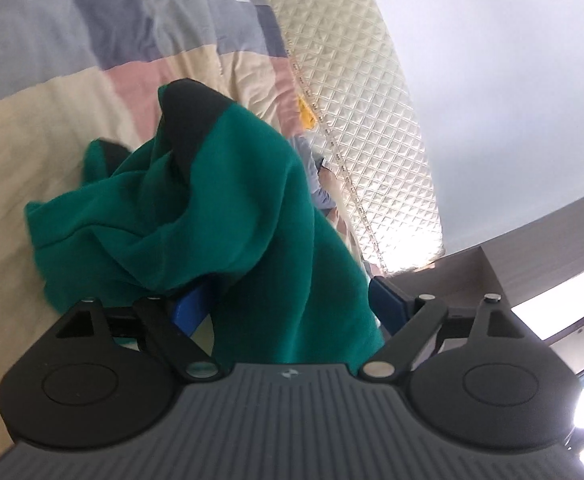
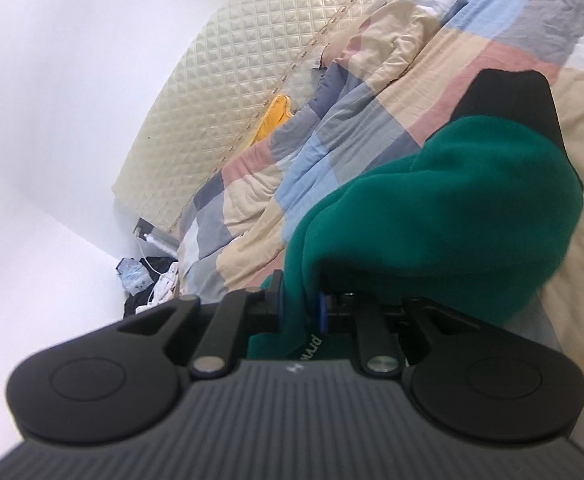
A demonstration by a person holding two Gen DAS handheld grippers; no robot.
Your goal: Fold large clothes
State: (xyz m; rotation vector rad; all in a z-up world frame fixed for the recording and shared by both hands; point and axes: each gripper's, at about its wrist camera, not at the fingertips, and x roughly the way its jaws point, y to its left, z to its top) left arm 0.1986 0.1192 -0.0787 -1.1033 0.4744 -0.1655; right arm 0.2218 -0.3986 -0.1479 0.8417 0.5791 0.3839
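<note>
A large green garment with black cuffs (image 1: 228, 208) lies bunched on a checked quilt (image 1: 32, 152). In the left wrist view, green fabric drapes between my left gripper's (image 1: 288, 300) blue fingers (image 1: 190, 306), which stand wide apart. In the right wrist view, my right gripper (image 2: 302, 304) is shut on a fold of the green garment (image 2: 452, 208); the blue fingers (image 2: 322, 312) pinch the cloth close together. A black cuff (image 2: 508, 96) sticks up beyond the bunch.
The quilt (image 2: 372, 80) covers a bed against a cream quilted headboard (image 1: 364, 120), also in the right wrist view (image 2: 232, 72). A yellow item (image 2: 272, 120) lies by the headboard. Clutter and cables (image 2: 148, 280) sit on the floor. A dark cabinet (image 1: 532, 248) stands right.
</note>
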